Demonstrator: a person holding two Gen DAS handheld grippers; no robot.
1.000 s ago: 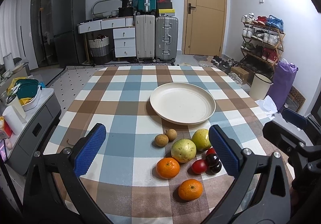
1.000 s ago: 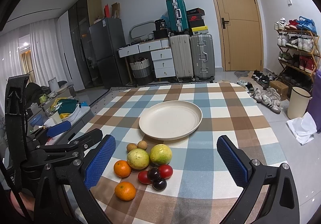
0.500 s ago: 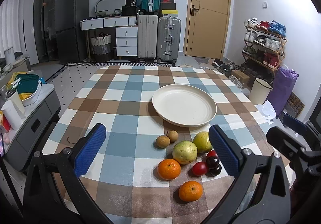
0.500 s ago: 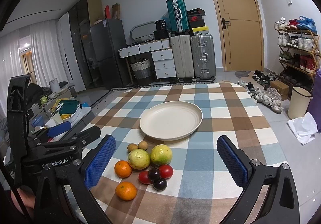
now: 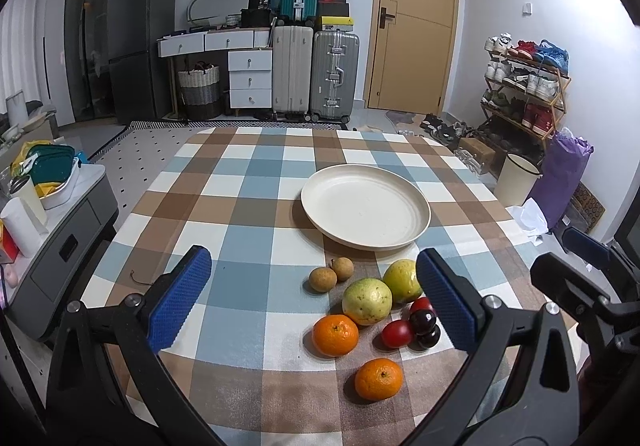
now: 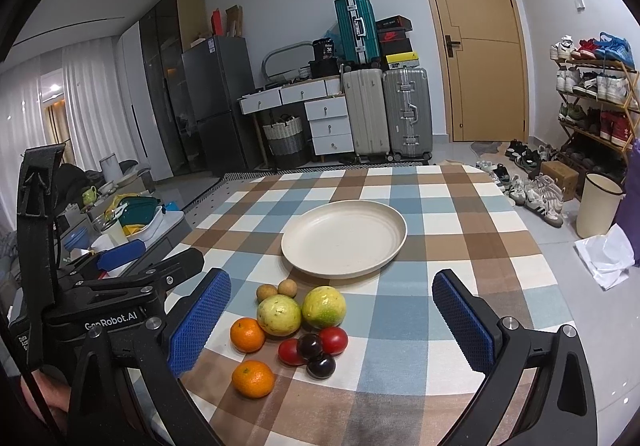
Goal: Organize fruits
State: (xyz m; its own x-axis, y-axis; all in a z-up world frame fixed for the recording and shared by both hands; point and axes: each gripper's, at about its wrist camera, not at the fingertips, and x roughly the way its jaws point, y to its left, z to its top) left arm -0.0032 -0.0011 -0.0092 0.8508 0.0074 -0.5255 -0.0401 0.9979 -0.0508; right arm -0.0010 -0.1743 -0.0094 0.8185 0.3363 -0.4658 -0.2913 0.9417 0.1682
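An empty cream plate [image 5: 365, 206] [image 6: 344, 238] sits mid-table on the checked cloth. In front of it lies a fruit cluster: two yellow-green guavas [image 5: 367, 301] [image 6: 279, 315], two oranges [image 5: 335, 335] [image 6: 253, 378], two small brown longans [image 5: 323, 279] [image 6: 267, 291], red tomatoes [image 5: 396, 333] [image 6: 333, 340] and dark plums [image 5: 422, 321] [image 6: 321, 365]. My left gripper [image 5: 312, 298] is open and empty, hovering above the near table edge before the fruit. My right gripper [image 6: 332, 320] is open and empty, also short of the fruit. The left gripper's body [image 6: 112, 310] shows in the right wrist view.
A grey side cabinet [image 5: 60, 230] with bowls and cups stands left of the table. A bin [image 5: 518, 180], purple bag and shoe rack [image 5: 524, 86] stand to the right. Suitcases [image 5: 312, 74] and drawers line the back wall.
The left wrist view has shifted slightly, so the fruit and plate sit a little more to the right and closer. The right gripper has barely moved. Both stay open.
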